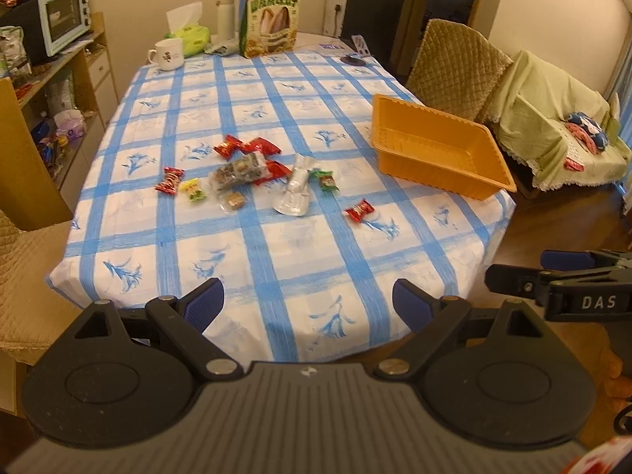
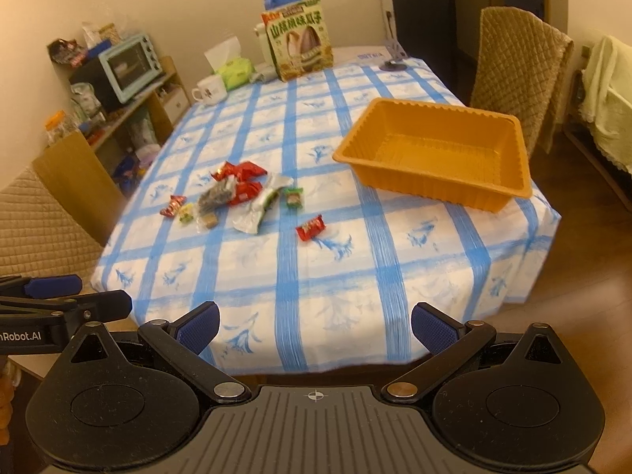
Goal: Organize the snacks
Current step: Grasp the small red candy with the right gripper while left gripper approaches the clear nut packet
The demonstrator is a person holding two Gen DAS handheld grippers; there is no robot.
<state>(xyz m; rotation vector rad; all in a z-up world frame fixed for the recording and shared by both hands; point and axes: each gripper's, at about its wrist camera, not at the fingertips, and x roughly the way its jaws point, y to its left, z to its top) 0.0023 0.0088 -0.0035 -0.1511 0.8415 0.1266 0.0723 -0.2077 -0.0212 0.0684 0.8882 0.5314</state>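
Several small wrapped snacks lie loose on the blue-checked tablecloth (image 1: 276, 260): a pile of red packets (image 1: 247, 146), a clear nut bag (image 1: 237, 172), a silver pouch (image 1: 294, 193), a green candy (image 1: 326, 179) and a lone red candy (image 1: 358, 210), which also shows in the right wrist view (image 2: 311, 227). An empty orange tray (image 1: 438, 150) stands at the right, also in the right wrist view (image 2: 438, 150). My left gripper (image 1: 308, 302) is open and empty over the table's near edge. My right gripper (image 2: 315, 326) is open and empty, likewise well short of the snacks.
A large seed bag (image 1: 272, 19), mug (image 1: 168, 53), tissue pack (image 1: 191, 35) and flask (image 1: 225, 15) stand at the table's far end. A quilted chair (image 1: 454, 63) stands at the right, another chair (image 1: 23, 268) at the left. Shelves with a toaster oven (image 1: 65, 15) line the left wall.
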